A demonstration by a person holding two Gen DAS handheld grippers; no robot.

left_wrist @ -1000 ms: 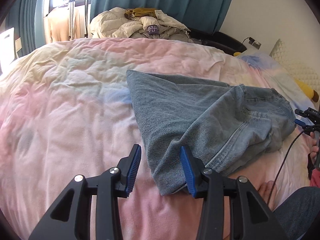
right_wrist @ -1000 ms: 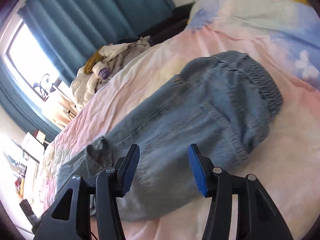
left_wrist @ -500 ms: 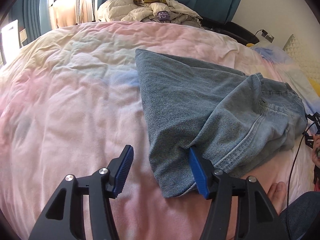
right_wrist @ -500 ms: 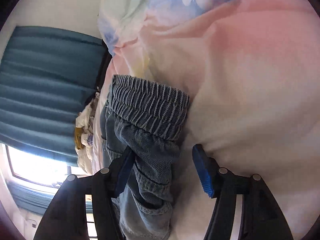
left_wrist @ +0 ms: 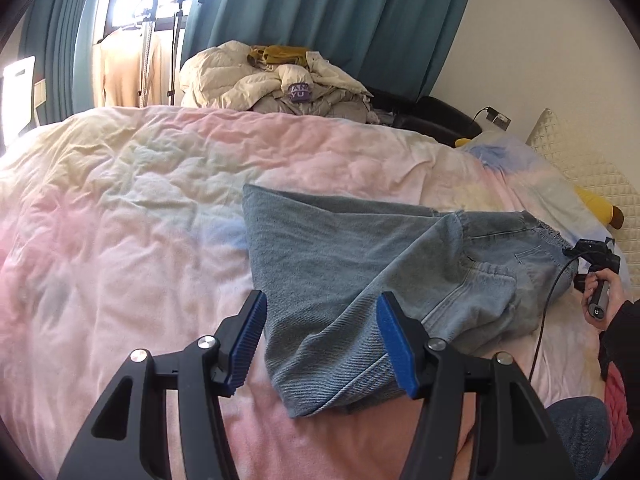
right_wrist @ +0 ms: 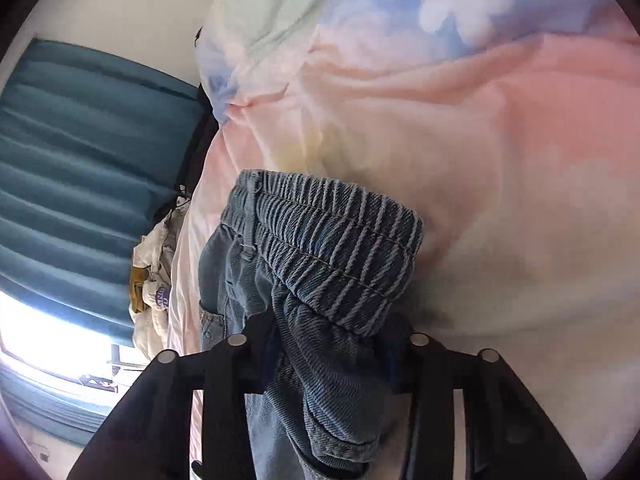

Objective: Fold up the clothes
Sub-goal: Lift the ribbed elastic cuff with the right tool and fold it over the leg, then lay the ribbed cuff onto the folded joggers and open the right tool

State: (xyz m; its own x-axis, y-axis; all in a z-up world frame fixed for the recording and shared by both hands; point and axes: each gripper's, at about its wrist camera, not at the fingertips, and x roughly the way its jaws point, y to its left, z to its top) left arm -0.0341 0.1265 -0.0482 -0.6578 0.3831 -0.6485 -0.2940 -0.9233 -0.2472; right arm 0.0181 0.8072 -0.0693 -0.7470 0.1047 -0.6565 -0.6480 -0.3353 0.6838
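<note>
Light blue jeans (left_wrist: 340,256) lie folded lengthwise on the pastel bed cover (left_wrist: 120,220), legs toward me, waistband at the right. My left gripper (left_wrist: 320,344) hovers open over the leg hems, which show between its blue pads without being pinched. In the right wrist view the elastic waistband (right_wrist: 332,248) bunches up between the fingers of my right gripper (right_wrist: 328,356). Its jaws are closing on the denim, which fills the gap and hides the pads. A hand on the right gripper's handle (left_wrist: 598,300) shows at the far right of the left wrist view.
A heap of pale jackets and clothes (left_wrist: 272,80) sits past the far edge of the bed, below teal curtains (left_wrist: 320,12). A garment rack (left_wrist: 148,40) stands by the window. A quilted pillow (left_wrist: 580,160) and a yellow plush toy (left_wrist: 596,204) lie at the right. The person's knee (left_wrist: 576,432) is bottom right.
My right gripper swung from the middle of the jeans to the waistband end, rolled over, and its jaws narrowed around the bunched denim. My left gripper widened and lifted a little off the hems.
</note>
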